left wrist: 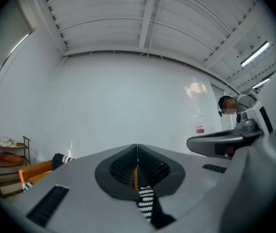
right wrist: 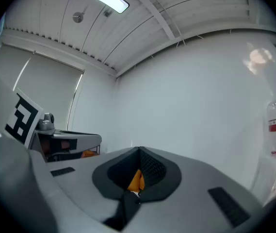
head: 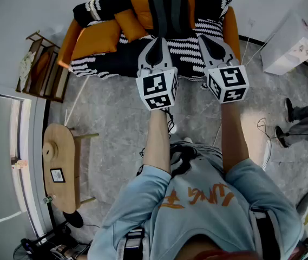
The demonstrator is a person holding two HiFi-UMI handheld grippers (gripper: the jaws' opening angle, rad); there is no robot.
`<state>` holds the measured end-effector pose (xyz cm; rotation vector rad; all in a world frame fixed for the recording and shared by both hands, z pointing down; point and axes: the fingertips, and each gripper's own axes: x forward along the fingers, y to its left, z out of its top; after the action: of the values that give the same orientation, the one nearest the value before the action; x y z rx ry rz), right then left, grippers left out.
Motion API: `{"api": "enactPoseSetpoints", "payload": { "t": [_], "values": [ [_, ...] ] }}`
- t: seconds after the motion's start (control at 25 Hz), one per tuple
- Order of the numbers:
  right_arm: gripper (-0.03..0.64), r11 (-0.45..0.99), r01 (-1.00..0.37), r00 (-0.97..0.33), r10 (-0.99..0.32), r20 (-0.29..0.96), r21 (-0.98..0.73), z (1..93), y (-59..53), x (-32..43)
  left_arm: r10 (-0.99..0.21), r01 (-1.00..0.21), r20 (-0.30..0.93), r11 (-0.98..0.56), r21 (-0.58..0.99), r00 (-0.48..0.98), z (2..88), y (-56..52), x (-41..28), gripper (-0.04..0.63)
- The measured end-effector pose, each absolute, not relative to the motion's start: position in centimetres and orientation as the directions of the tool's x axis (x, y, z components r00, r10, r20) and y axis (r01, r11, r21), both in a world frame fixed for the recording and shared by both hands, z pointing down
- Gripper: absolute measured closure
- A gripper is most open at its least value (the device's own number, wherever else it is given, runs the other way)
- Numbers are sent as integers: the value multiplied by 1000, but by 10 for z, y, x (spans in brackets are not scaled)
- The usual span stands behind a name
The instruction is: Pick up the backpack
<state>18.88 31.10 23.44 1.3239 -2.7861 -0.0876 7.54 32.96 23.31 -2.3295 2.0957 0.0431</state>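
Note:
A dark grey backpack (head: 169,12) stands upright against the back of an orange sofa (head: 91,37) that is covered by a black-and-white striped blanket (head: 189,47). My left gripper (head: 155,41) is held level over the sofa's front edge, just below the backpack, shut and empty. My right gripper (head: 209,38) hangs beside it to the right, also shut on nothing. In the left gripper view the jaws (left wrist: 137,150) meet with no gap, and a strip of blanket (left wrist: 146,200) shows under them. The right gripper view has its jaws (right wrist: 139,152) closed too, with orange sofa fabric (right wrist: 136,181) behind them.
A wooden shelf rack (head: 43,66) stands left of the sofa, and an oval wooden table (head: 61,167) sits at the near left. At the right are a white cabinet (head: 294,42), another person's legs (head: 305,118) and cables on the grey floor (head: 116,118).

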Motion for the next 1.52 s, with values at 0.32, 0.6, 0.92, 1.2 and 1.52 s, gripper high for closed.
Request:
{"api": "enactPoseSetpoints", "payload": {
  "t": [0.32,0.6,0.92,1.2,1.52],
  "values": [
    [591,620,-784,-621,-784,-6,43,227,306,193,-993,-994,-38,-107,-15,108,227,326,74,572],
    [589,630,-775,-631,-775,-7,51,224,298,201,-997,-998,-43,-63,11,62,229,323,51,572],
    [589,675,-737,-674,-738,34,44,234,282,190,-997,-996,-39,-73,47,72,236,308,47,572],
    [589,664,-747,-663,-748,41,24,240,256,186,-993,-992,-69,-97,83,92,235,282,32,572],
    [589,657,-754,-655,-754,48,24,263,183,166,-991,-987,-58,-126,102,121,266,200,1,572]
  ]
}}
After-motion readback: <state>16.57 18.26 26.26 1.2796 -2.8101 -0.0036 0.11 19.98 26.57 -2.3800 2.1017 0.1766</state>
